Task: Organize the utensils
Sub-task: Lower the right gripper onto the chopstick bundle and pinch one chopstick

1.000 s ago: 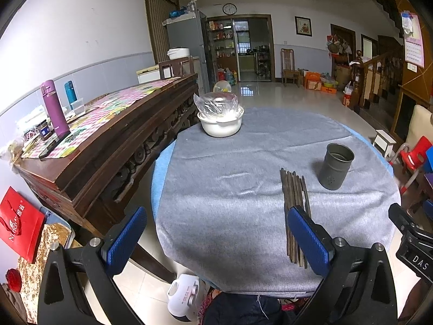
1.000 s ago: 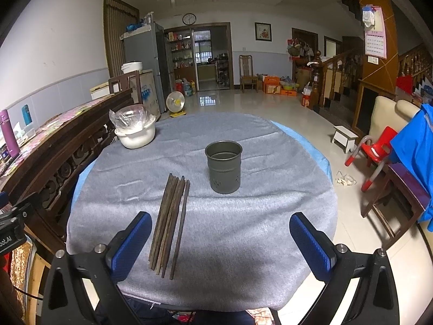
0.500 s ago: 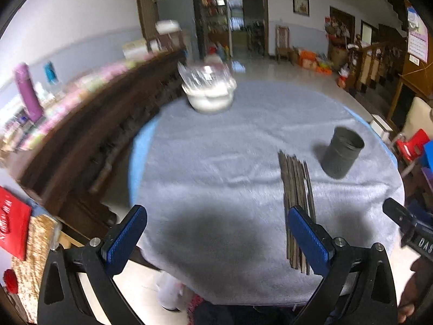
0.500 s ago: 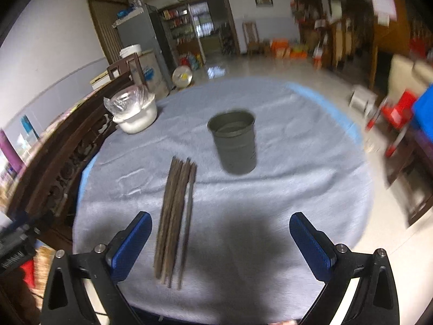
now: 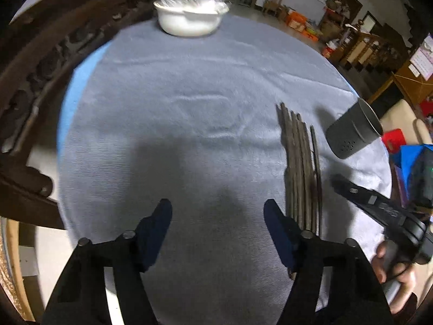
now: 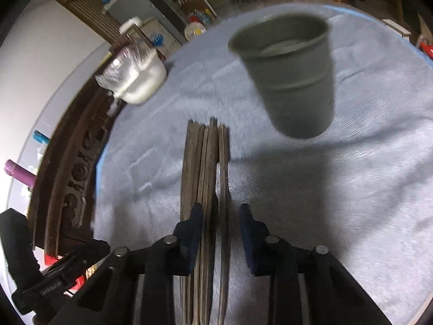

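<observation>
The right gripper [image 6: 220, 219] is closing over the near end of the chopsticks [image 6: 207, 178], some between its jaws, not yet pinched. The left gripper [image 5: 217, 216] is closing on nothing above the grey cloth [image 5: 173, 113] covering the counter. Beyond the chopsticks stands the grey cup [image 6: 289, 75], with the white bowl [image 5: 189, 19] farthest.

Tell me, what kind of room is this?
Probably a home dining room: a round table under a grey cloth, a covered white bowl, chopsticks beside a metal holder cup, and a fridge behind.
</observation>
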### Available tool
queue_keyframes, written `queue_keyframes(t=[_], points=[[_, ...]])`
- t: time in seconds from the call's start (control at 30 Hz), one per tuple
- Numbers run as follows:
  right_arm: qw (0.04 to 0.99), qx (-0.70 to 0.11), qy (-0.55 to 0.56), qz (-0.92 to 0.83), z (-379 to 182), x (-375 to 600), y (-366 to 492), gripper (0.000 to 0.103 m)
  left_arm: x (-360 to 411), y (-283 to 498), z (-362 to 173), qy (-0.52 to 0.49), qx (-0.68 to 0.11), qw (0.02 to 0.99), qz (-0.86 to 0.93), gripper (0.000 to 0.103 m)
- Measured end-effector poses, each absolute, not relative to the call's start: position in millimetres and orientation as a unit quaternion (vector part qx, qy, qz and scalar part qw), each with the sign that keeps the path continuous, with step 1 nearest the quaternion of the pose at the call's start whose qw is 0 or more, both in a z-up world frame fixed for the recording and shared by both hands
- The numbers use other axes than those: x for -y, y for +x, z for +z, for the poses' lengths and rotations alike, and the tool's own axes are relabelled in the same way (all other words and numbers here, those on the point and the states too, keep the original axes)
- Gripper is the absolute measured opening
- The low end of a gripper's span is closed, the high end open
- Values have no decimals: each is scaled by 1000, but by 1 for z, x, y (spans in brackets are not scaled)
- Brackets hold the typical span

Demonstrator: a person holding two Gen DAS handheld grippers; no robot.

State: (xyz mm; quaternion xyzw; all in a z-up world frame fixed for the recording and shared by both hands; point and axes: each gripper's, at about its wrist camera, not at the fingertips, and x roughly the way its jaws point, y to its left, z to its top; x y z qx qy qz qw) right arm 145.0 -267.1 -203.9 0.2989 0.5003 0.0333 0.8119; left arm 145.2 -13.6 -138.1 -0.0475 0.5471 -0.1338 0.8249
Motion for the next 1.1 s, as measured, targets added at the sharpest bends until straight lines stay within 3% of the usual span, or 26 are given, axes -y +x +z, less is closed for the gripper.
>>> queue_keyframes(t=[0.27,0.97,1.1], points=[[799,-533,278,15,-225,254,156,11,36,157,-145,-51,-560,804,-192,48],[790,-534,300,-10,-225,301,126,11,109,188,-185,-30,-625,755,-196,48],[788,-535,305,-4,-226,303,126,11,100,183,-187,-41,-627,757,-179,37]])
